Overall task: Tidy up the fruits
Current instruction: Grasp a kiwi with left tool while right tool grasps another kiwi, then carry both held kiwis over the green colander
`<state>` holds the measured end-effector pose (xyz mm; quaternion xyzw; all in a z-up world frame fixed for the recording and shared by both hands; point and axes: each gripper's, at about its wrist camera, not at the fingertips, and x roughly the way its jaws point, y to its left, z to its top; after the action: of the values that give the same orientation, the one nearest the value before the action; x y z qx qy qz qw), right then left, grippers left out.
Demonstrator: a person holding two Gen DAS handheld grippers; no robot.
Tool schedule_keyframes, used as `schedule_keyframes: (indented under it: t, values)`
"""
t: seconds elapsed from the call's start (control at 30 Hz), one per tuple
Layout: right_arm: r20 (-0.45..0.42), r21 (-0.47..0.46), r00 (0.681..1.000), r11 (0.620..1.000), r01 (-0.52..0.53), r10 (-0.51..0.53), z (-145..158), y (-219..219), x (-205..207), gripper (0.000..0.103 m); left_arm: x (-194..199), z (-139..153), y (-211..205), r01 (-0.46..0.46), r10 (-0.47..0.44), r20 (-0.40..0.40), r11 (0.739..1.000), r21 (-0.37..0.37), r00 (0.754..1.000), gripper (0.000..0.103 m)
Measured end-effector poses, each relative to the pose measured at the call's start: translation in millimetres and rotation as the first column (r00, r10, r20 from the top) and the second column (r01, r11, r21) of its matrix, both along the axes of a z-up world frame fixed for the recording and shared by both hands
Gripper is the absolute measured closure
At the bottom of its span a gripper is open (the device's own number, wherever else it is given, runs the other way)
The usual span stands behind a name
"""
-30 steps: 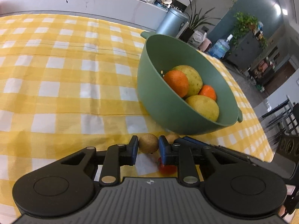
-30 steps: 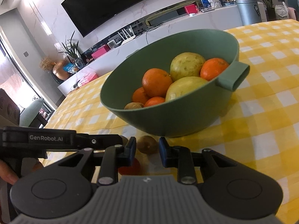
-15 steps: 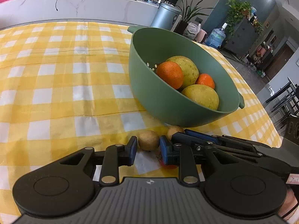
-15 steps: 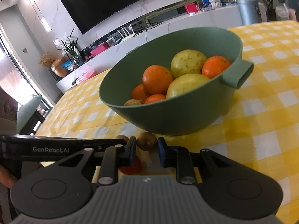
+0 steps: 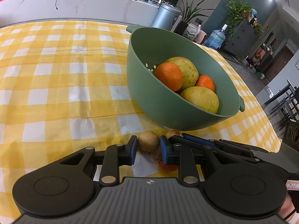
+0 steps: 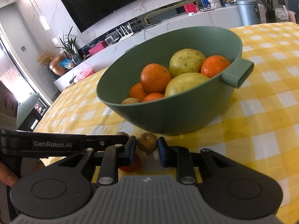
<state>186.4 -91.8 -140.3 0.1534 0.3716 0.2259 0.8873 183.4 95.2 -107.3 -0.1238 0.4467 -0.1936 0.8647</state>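
A green bowl [image 5: 149, 102] [image 6: 168, 117] on the checked cloth holds several oranges [image 5: 169, 76] [image 6: 156, 77] and yellow-green fruits [image 5: 200, 101] [image 6: 186, 60]. Just in front of it, my left gripper [image 5: 148, 144] is shut on a small brown fruit [image 5: 148, 143]. My right gripper [image 6: 146, 145] is shut on a second small brown fruit [image 6: 147, 142], which shows in the left wrist view as a brown fruit [image 5: 173, 134] beside blue-padded fingers [image 5: 188, 137]. A small red fruit [image 5: 168, 167] [image 6: 130, 165] lies on the cloth under the fingers, partly hidden.
The yellow-and-white checked tablecloth [image 5: 56, 93] stretches left and behind the bowl. The table's right edge [image 5: 271, 130] drops off toward dark chairs. A white counter [image 6: 186, 22] with a grey bin [image 6: 248, 11] stands beyond. A person's hand [image 6: 5, 177] holds the left gripper.
The right gripper's jaws have drawn in from loosely around the brown fruit to pressing on it. The left gripper keeps its fruit and has tilted slightly.
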Motion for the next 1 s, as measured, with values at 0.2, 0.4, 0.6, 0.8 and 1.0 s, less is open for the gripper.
schedule_keyframes:
  t: [0.2,0.4,0.6,0.8,1.0]
  values:
    - [0.007,0.006,1.0,1.0,0.002,-0.003,1.5,-1.1,-3.5,0.082,-3.4,10.6,5.4,-0.031,0.031,0.018,1.0,0.0,0.999,0.075]
    - [0.059,-0.025,0.998,1.0,-0.007,0.008,11.9,0.1,-15.6,0.082,-9.5,31.9,9.0,-0.055,0.054,0.066,0.998,0.011,0.996,0.074]
    - [0.079,-0.045,0.997,0.999,-0.013,0.016,24.3,-1.7,-30.0,0.083,-17.1,53.1,8.6,-0.066,0.062,0.134,0.998,0.024,0.989,0.074]
    - [0.129,-0.047,0.991,0.998,-0.041,0.046,43.3,-7.4,-49.8,0.083,-18.0,72.3,-1.5,-0.055,0.049,0.201,0.998,0.026,0.978,0.074]
    - [0.211,-0.041,0.977,0.998,-0.037,0.045,69.3,-12.1,-61.1,0.083,-8.7,84.3,-16.4,-0.038,0.031,0.245,0.999,0.021,0.969,0.075]
